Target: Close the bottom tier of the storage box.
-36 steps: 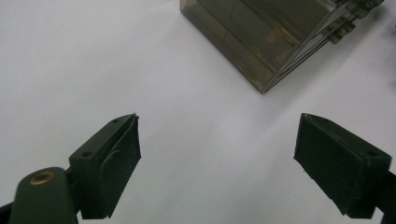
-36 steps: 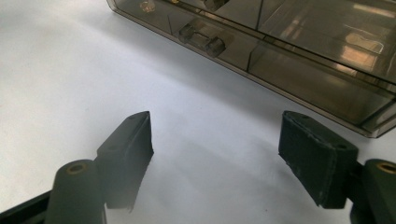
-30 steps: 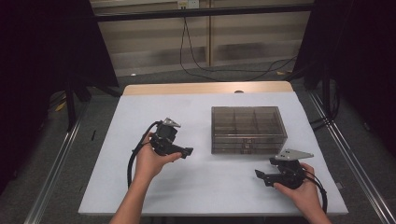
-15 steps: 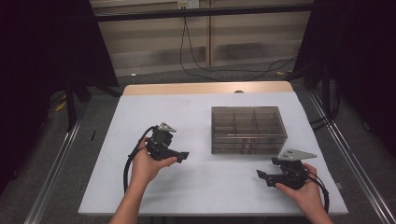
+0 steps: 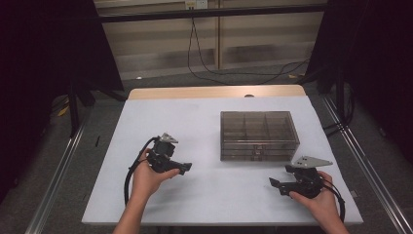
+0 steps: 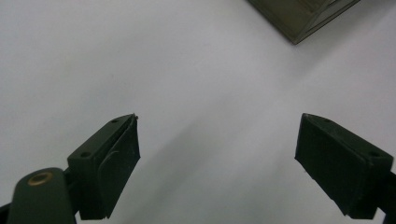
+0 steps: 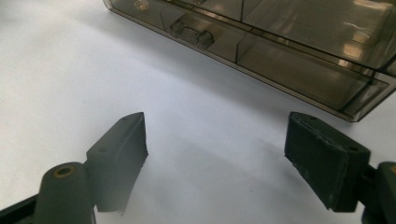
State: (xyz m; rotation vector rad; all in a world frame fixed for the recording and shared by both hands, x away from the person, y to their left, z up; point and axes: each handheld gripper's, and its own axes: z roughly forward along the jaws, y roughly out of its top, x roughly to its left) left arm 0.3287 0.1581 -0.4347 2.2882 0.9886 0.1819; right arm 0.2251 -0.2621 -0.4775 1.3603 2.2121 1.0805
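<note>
A smoky clear plastic compartment box (image 5: 258,135) stands lid down on the white table (image 5: 185,117), right of centre. My left gripper (image 5: 184,167) is held in a hand over the left middle of the table and points right toward the box. In the left gripper view its jaws stand wide apart over bare table, the left gripper (image 6: 218,135) open, and a corner of the box (image 6: 299,18) shows at top right. My right gripper (image 5: 273,184) sits near the front right edge, pointing left. In the right gripper view the right gripper (image 7: 217,135) is open before the box's front wall (image 7: 289,60) and latch (image 7: 196,32).
A wooden strip (image 5: 214,91) runs along the table's far edge. Metal rails (image 5: 58,180) flank the table on the floor. Black cables (image 5: 204,63) lie on the floor behind. Each gripper trails a black cable (image 5: 129,178) back toward the person.
The left hand has drawn its gripper a little toward the near edge and lower over the table. The right gripper has stayed in place.
</note>
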